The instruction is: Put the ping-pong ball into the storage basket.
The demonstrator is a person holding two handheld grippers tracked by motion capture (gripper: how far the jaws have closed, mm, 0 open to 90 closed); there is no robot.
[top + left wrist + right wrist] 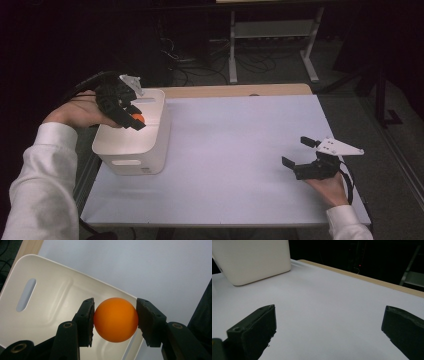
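An orange ball sits clamped between the two black jaws of my left gripper. In the high view that left gripper hangs over the open top of a white plastic bin at the table's left edge, the orange ball just showing at its tips. The bin's inside wall with a slot handle lies below the ball. My right gripper rests low at the table's right side, jaws spread wide with nothing between them; its two black fingertips frame bare white table.
The white table top has a wooden strip along its far edge. Beyond it stand a metal rack and floor cables in the dark. The bin's outer side shows far off in the right gripper view.
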